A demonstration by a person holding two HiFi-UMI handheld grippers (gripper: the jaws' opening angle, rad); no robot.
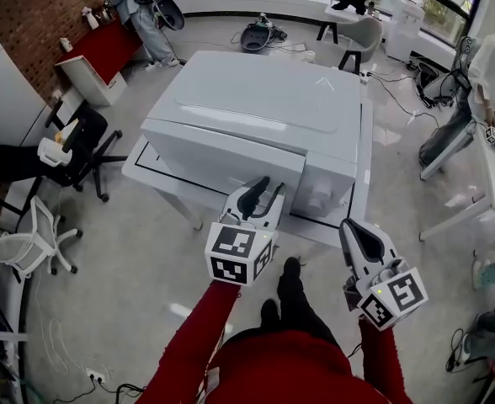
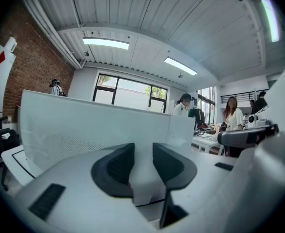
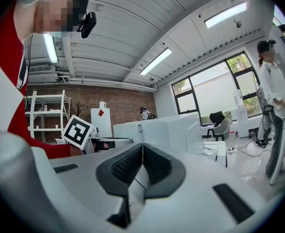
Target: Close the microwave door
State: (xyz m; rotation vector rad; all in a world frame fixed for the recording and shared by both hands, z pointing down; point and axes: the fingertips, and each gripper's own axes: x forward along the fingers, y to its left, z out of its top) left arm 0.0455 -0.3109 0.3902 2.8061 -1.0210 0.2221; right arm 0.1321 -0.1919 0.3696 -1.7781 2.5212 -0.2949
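The big white microwave (image 1: 256,116) stands on a low white table (image 1: 140,165); its door (image 1: 222,162) lies flush with the front, beside the knob panel (image 1: 325,190). My left gripper (image 1: 263,189) hovers just before the door's right part, jaws apart with nothing between them. In the left gripper view the door's dotted window (image 2: 84,130) fills the space ahead of the left gripper (image 2: 142,160). My right gripper (image 1: 353,229) hangs lower right of the knob panel, off the microwave. In the right gripper view the right gripper (image 3: 142,155) has its pads touching, and the microwave (image 3: 157,130) sits further off.
A black office chair (image 1: 83,146) and a white chair (image 1: 39,236) stand at the left. A white desk (image 1: 481,199) and a person (image 1: 493,66) are at the right, cables (image 1: 399,99) on the floor behind. My feet (image 1: 283,297) are close to the table's front.
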